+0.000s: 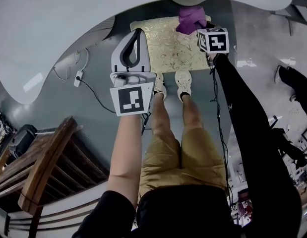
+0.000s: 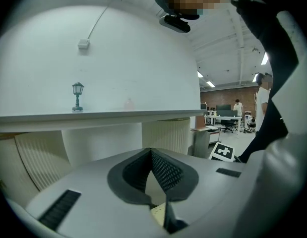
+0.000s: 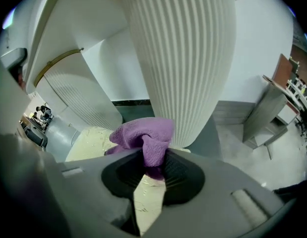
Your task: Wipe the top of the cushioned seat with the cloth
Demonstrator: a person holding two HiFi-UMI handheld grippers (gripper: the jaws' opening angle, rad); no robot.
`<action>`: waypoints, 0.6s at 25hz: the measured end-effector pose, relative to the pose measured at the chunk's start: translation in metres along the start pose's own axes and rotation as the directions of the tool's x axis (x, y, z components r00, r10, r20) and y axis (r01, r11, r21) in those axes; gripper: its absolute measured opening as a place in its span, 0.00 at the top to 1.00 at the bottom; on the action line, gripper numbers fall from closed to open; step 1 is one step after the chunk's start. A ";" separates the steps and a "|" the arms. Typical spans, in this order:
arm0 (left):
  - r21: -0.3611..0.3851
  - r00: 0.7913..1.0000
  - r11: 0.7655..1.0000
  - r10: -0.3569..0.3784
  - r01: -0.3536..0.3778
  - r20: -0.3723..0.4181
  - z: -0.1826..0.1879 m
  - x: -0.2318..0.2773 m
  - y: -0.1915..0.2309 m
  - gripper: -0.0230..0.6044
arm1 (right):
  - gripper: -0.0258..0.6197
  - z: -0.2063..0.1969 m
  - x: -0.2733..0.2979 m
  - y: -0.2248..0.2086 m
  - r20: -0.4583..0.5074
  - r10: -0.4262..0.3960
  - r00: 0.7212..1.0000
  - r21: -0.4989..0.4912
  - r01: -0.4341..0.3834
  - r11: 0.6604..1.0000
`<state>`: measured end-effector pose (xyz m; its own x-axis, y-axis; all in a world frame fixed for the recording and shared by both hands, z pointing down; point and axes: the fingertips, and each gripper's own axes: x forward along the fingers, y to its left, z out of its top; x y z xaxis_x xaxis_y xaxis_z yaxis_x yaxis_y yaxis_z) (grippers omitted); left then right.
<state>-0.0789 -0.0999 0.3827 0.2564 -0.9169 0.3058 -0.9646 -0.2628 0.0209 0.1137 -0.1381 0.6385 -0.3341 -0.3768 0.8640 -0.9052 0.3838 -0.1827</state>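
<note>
Right gripper (image 3: 152,168) is found clamped on the purple cloth (image 3: 143,133); the cloth is bunched at the jaw tips, over the far edge of the seat (image 1: 168,48) — just beside the ribbed white pedestal (image 3: 178,58); contact with the cushion cannot be confirmed. Left gripper (image 2: 151,155) is held by the seat's left edge — jaws closed together, nothing between them; shoes (image 1: 183,83) are noted at the near edge.

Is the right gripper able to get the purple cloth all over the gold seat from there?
Probably yes. The right gripper is shut on the purple cloth at the gold seat's far edge; the seat top looks bare, and the left gripper is off by its left side.
</note>
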 end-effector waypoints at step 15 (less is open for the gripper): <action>0.007 1.000 1.000 0.004 -0.004 -0.018 0.000 0.018 -0.045 0.95 | 0.84 -0.029 -0.032 -0.091 -0.022 -0.094 0.995 -0.003 0.094 0.996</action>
<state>-0.0308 -0.1042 0.3868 0.2512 -0.9126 0.3226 -0.9653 -0.2610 0.0132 0.2147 -0.1367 0.6410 -0.2415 -0.3921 0.8876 -0.9319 0.3489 -0.0994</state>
